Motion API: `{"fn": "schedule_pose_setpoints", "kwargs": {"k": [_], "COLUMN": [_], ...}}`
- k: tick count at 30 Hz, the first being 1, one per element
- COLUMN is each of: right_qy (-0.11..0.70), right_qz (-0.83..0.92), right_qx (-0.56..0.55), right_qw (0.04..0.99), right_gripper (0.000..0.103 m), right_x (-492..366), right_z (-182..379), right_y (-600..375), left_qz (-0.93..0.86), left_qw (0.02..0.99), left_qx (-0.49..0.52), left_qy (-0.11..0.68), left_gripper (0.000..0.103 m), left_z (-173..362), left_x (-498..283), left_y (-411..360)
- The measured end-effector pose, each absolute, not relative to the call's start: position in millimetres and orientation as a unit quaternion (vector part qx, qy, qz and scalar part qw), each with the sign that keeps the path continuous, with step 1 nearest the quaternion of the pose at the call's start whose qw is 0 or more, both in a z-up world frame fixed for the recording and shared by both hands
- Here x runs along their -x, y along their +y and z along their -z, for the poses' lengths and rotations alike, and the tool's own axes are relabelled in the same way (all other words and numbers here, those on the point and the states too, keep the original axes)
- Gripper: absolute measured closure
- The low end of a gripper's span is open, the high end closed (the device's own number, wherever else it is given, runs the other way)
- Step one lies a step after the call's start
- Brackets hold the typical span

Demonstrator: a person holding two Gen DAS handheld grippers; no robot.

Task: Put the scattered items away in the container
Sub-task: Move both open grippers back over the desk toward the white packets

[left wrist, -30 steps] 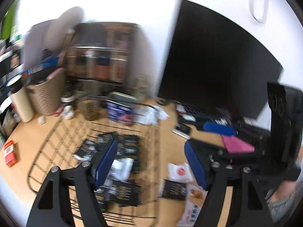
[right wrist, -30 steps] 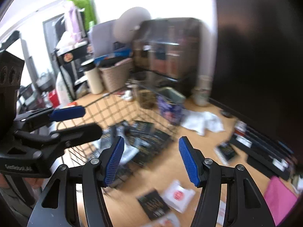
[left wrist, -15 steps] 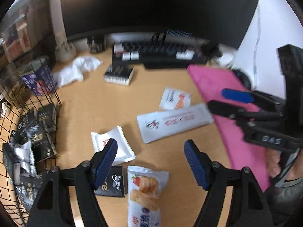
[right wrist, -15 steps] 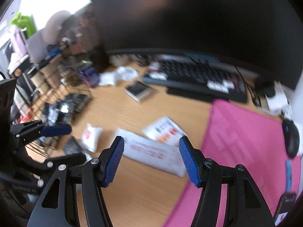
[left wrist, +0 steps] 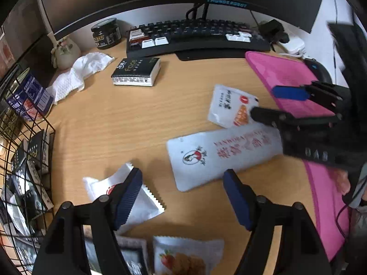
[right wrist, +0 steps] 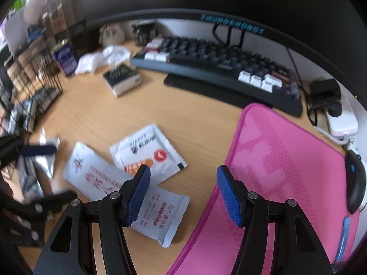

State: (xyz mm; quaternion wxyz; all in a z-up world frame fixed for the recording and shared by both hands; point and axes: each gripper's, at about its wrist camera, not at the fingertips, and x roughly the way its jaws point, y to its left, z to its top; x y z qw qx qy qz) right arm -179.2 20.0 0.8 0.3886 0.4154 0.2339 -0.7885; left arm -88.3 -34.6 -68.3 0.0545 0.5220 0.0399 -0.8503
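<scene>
Loose packets lie on the wooden desk. My left gripper (left wrist: 183, 197) hangs open and empty over them. Its left finger covers part of a white snack packet (left wrist: 146, 204) with a red logo. A long white sachet (left wrist: 224, 155) lies just beyond its fingertips. At the bottom edge sits a strawberry biscuit packet (left wrist: 183, 256). The wire basket (left wrist: 43, 137) stands at the left with black packets inside. My right gripper (right wrist: 184, 194) is open and empty, above the long sachet's end (right wrist: 158, 215) and the pink mat's edge. A small white sachet (right wrist: 149, 153) lies just ahead.
A keyboard (right wrist: 218, 64) and monitor stand at the back. A pink mat (right wrist: 286, 160) covers the right side, with a mouse (right wrist: 355, 183) beyond it. A black tissue box (left wrist: 137, 72), crumpled tissue (left wrist: 80, 73) and a dark jar (left wrist: 106, 33) sit behind the packets.
Both grippers swung away from the basket and sank toward the desk, now over the scattered packets. Their jaws kept the same width.
</scene>
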Motion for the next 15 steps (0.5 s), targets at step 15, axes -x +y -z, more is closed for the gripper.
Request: {"fn": "schedule_pose_setpoints", "kwargs": {"k": [15], "right_qy": [0.219], "right_qz": [0.798], "right_qx": [-0.408], "right_qw": [0.386], "right_gripper": [0.043], "right_x": [140], "right_z": [-11], "right_y": [54], "left_qz": [0.859], "left_qw": [0.037], "left_qx": [-0.509], "left_qy": [0.030], "left_gripper": [0.026], "left_z": [62], "left_x": [108], "left_y": [-22]}}
